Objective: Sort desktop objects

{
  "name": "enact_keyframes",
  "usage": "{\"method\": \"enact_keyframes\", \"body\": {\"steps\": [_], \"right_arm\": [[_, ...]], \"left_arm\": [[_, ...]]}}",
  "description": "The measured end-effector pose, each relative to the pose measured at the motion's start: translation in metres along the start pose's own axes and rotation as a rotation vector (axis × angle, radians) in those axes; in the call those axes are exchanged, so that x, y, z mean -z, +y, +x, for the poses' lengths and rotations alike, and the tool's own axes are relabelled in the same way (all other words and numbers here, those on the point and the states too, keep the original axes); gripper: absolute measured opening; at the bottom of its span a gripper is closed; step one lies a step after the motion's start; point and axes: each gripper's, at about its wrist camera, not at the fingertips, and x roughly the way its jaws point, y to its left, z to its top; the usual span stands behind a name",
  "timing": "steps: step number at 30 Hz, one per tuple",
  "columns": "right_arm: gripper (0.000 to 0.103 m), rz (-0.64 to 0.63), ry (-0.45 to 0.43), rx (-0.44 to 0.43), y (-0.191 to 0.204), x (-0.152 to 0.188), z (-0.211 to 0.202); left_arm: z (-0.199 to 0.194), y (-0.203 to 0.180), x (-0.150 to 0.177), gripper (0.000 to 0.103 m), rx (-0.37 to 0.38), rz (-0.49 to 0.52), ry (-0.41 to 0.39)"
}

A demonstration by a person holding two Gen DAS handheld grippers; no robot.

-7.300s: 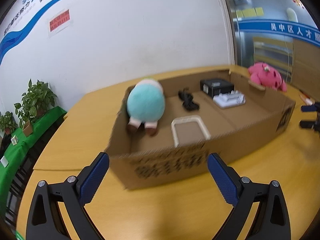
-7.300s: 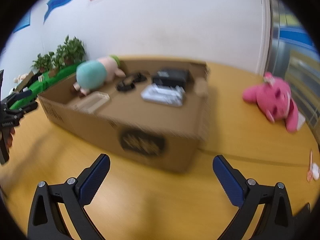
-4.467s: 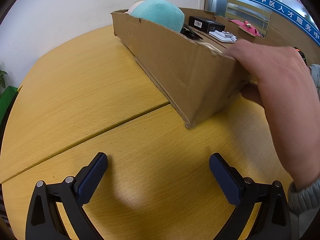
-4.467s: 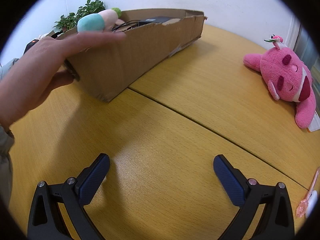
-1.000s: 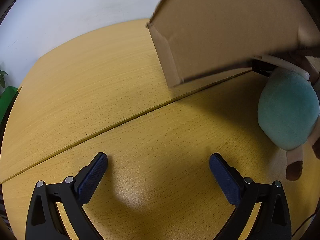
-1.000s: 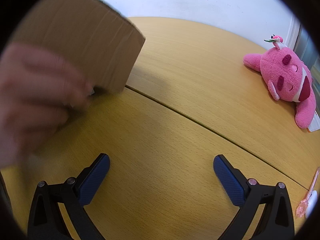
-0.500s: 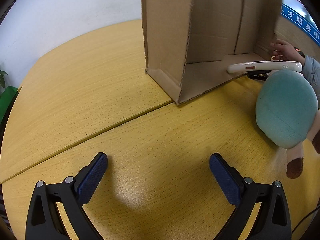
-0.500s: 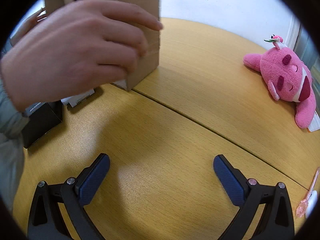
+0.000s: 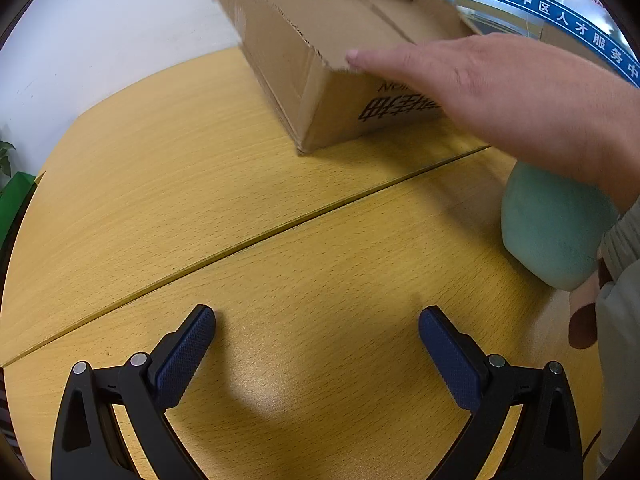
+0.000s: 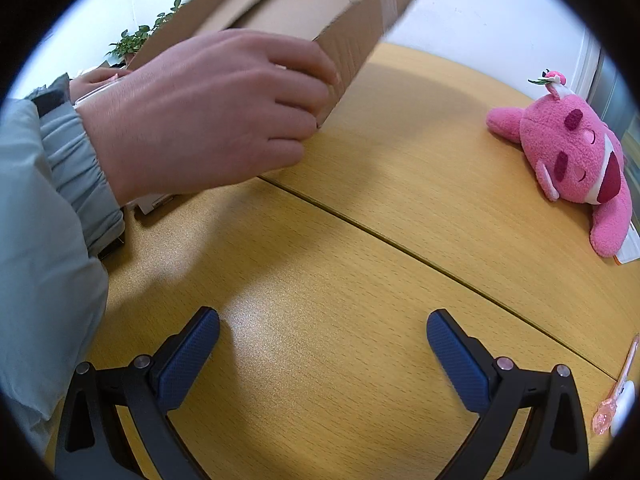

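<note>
A person's hand [image 9: 500, 92] grips the rim of the empty cardboard box [image 9: 320, 40], which rests tilted on the wooden table [image 9: 200, 200]. The teal plush [image 9: 552, 232] lies on the table at the right, partly behind the person's sleeve. In the right wrist view another hand [image 10: 208, 116] holds the box [image 10: 304, 0] by its near end, and the pink plush [image 10: 568, 160] lies at the right. My left gripper [image 9: 316, 340] and right gripper [image 10: 322, 344] both sit low over bare table, open and holding nothing.
A pink spoon-like item [image 10: 612, 400] lies at the table's right edge. A white box [image 10: 152, 202] and a dark box [image 10: 112, 246] show under the grey sleeve [image 10: 48, 220]. Potted plants [image 10: 140, 38] stand beyond the table by the white wall.
The box was tipped up and its contents spilled onto the table; now the hands have turned it back, open side up. Neither gripper has moved.
</note>
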Motion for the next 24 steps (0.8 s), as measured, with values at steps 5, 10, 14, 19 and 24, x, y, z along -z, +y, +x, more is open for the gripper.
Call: {"method": "enact_keyframes", "body": {"steps": [5, 10, 14, 19, 24], "right_arm": [[0.103, 0.000, 0.000, 0.000, 0.0003, 0.0003, -0.0002], [0.103, 0.000, 0.000, 0.000, -0.0001, 0.0008, -0.0004], [0.103, 0.000, 0.000, 0.000, 0.0004, 0.0013, -0.0005], [0.103, 0.000, 0.000, 0.001, 0.0010, 0.0018, -0.0008], [0.103, 0.000, 0.000, 0.001, 0.0012, 0.0022, -0.0009]], "left_arm": [[-0.0008, 0.0000, 0.0005, 0.103, 0.000, 0.000, 0.000], [-0.0004, 0.0003, 0.0002, 0.103, 0.000, 0.000, 0.000], [-0.0012, 0.0001, 0.0008, 0.103, 0.000, 0.000, 0.000], [-0.0009, 0.0003, 0.0004, 0.103, 0.000, 0.001, 0.000], [-0.0017, 0.0001, 0.0010, 0.103, 0.000, 0.001, 0.000]]}}
